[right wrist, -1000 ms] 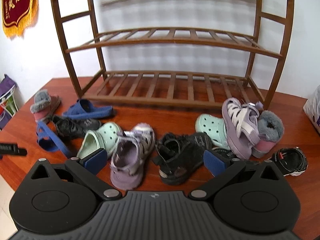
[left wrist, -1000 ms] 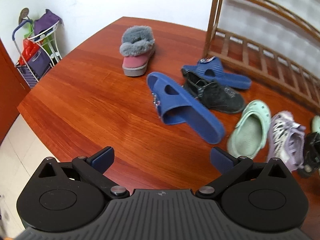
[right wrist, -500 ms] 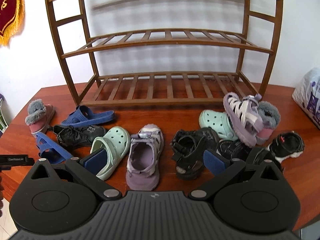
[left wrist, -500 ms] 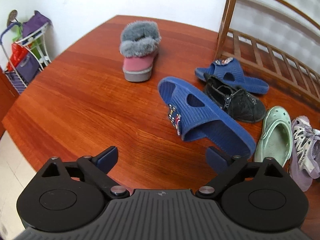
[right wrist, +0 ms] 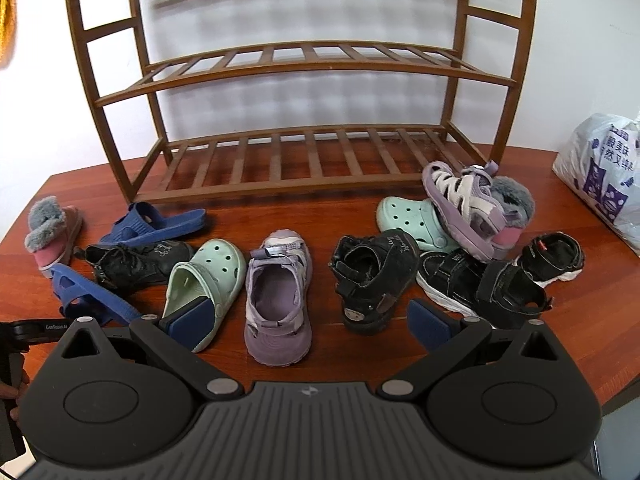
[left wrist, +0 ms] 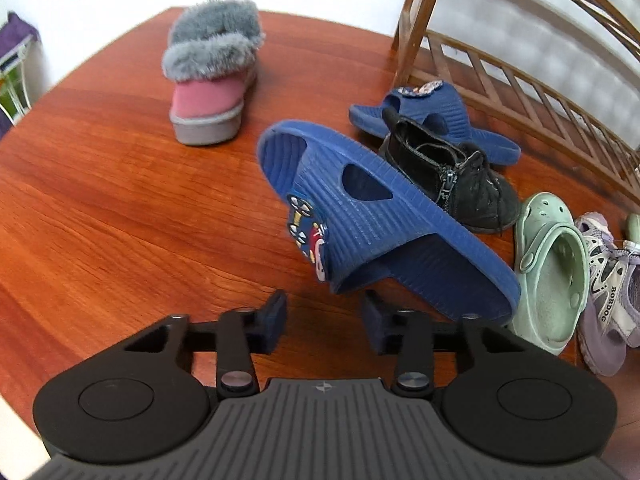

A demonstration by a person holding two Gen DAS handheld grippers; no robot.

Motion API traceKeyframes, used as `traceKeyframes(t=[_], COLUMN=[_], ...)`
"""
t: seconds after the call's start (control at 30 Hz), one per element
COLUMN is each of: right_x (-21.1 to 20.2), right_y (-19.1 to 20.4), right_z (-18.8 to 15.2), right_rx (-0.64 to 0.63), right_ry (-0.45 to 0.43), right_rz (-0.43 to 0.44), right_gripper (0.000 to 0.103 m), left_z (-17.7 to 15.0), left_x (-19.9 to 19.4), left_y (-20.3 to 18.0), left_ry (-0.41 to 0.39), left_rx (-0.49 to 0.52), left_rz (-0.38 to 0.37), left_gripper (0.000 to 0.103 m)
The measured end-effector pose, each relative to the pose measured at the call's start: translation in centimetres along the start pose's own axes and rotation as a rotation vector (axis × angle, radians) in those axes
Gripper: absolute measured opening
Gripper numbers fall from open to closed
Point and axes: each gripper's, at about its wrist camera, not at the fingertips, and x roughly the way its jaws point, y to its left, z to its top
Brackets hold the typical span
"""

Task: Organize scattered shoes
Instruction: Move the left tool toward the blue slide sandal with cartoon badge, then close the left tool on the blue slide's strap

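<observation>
Before the bare wooden rack (right wrist: 304, 80), shoes lie scattered on our bench (left wrist: 100, 208), the blue slide (left wrist: 372, 220) just ahead-right of our half-open, empty left hand-held gripper (left wrist: 324, 316), its length running away leftward; our right hand-held gripper (right wrist: 304, 320) hangs wide, farther off.

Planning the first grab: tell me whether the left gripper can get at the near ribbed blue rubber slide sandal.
Probably yes: the left gripper is open, the blue slide sandal lies just ahead, only bare wooden tabletop between them.
</observation>
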Motion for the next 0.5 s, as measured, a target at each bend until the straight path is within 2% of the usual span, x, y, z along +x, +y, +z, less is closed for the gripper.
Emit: traceKeyframes(t=[0.03,0.07,0.13,0.37,0.5], right_x=[0.0,0.0,0.0,0.4,0.7], right_y=[0.2,0.3,0.6,1.8,2.7], right_z=[0.0,0.0,0.0,-0.3,-0.1], right_rx=[0.003,0.006,0.012,0.019,0.018], right_ry=[0.002,0.003,0.007,0.007,0.005], right_rz=[-0.006,-0.012,-0.024,-0.026,-0.016], right_gripper=[0.103,0.103,0.103,0.103,0.103], left_z=[0.1,0.3,0.5,1.3,1.9], left_x=[0.2,0.3,0.4,-0.7,-1.5], left_y=[0.0,0.0,0.1,0.9,1.0], left_ry=[-0.001,-0.003,-0.012,-0.059,-0.071], left_rx=[0.004,0.006,0.011,0.042,0.1], left_rz=[-0.003,-0.008,-0.014,-0.006,0.014], left_gripper=[0.027,0.017,0.01,0.007,0.007])
